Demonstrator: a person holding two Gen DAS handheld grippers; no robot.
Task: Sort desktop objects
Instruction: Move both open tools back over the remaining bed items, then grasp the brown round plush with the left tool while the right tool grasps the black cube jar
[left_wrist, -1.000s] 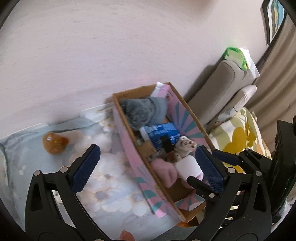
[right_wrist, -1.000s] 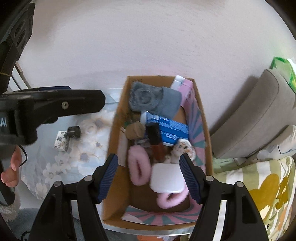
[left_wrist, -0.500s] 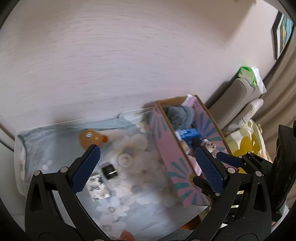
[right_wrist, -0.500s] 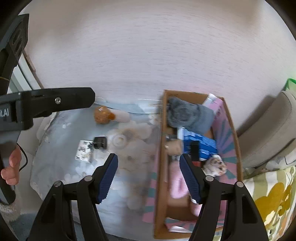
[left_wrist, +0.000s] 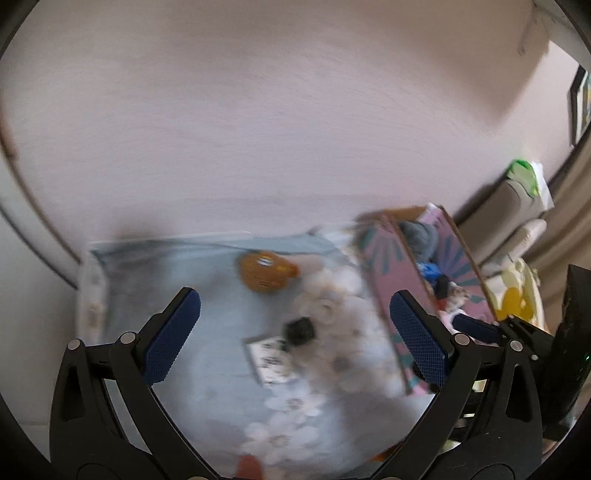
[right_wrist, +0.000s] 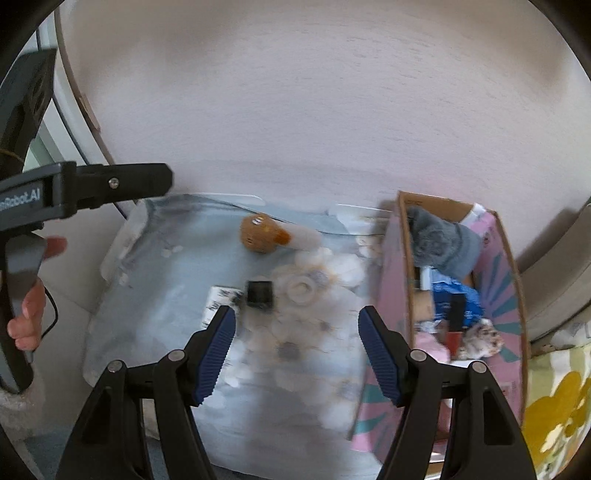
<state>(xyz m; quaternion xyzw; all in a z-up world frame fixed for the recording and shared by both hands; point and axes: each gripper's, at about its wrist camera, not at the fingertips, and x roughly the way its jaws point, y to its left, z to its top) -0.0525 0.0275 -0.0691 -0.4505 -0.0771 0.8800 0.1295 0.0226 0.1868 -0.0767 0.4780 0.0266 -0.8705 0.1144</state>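
A pink cardboard box (right_wrist: 498, 258) (left_wrist: 391, 280) stands at the table's right, holding a grey fuzzy item (right_wrist: 439, 240), a blue packet (right_wrist: 454, 299) and other small things. On the floral cloth (right_wrist: 177, 280) lie an orange plush toy (right_wrist: 258, 234) (left_wrist: 264, 273), a small black cube (right_wrist: 259, 294) (left_wrist: 300, 330), a white ring (right_wrist: 301, 290) and a printed white card (right_wrist: 218, 301) (left_wrist: 269, 356). My left gripper (left_wrist: 295, 332) and my right gripper (right_wrist: 297, 350) are both open and empty, held above the cloth. The left gripper also shows in the right wrist view (right_wrist: 110, 184).
A pale wall (right_wrist: 295, 110) rises behind the table. A grey sofa (left_wrist: 517, 199) with a green-and-white item (left_wrist: 524, 173) and a yellow floral cushion (right_wrist: 554, 406) are to the right. The left wrist view is blurred.
Both grippers have drawn back and swung left from over the box. The cloth with the plush toy, cube, ring and card has come into view between the fingers.
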